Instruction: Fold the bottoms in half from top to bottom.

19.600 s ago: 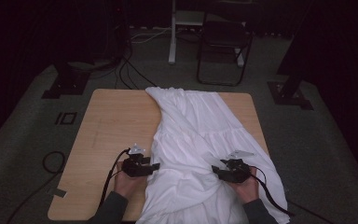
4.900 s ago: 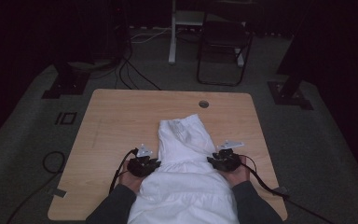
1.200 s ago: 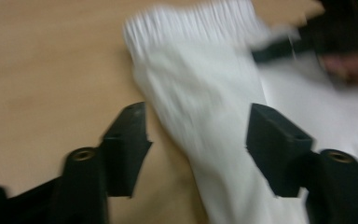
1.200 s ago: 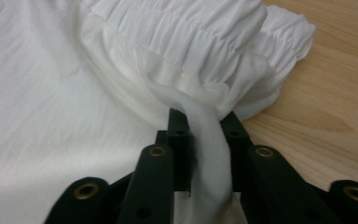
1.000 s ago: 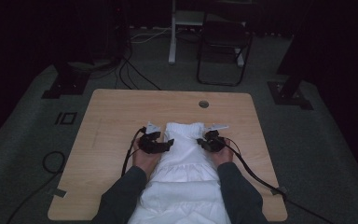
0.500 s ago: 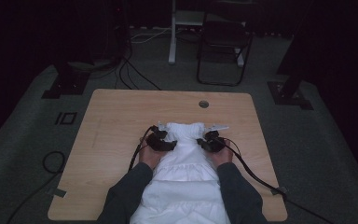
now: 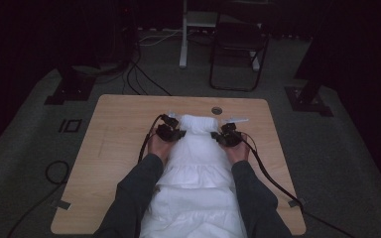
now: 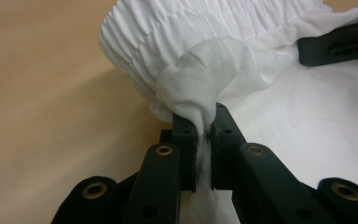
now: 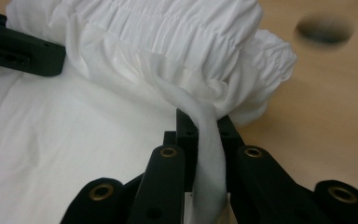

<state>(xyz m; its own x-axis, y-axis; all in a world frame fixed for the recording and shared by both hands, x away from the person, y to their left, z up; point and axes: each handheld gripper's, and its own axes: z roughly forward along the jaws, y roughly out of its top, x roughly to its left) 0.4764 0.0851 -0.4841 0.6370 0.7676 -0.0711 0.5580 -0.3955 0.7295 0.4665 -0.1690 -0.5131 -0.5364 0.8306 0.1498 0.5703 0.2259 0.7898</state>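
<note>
Left gripper (image 8: 204, 140): the jaws have just been closing and now pinch a bunched fold of the white garment (image 8: 242, 70), with cloth squeezed through the narrow gap between the pads. Right gripper (image 9: 204, 140): jaws clamped on a rolled band of the same white garment (image 9: 168, 56), which runs down between the pads.

The left gripper view shows the gathered, elastic-ribbed edge just beyond the pinch and the other gripper's black jaw at upper right. The right gripper view shows the same ribbed edge bulging beside the jaws, the other gripper's jaw at upper left, and a dark round hole (image 9: 325, 29) in the table (image 9: 326, 121) beyond the cloth.

The high view adds the pose: left gripper (image 7: 171, 133) and right gripper (image 7: 224, 136) sit at the two far corners of the folded white garment (image 7: 198, 168), jaws turned inward toward each other. Both forearms extend forward along its sides. The garment lies lengthwise down the middle of the table (image 7: 114, 148), its far edge near the hole (image 7: 217, 110).
</note>
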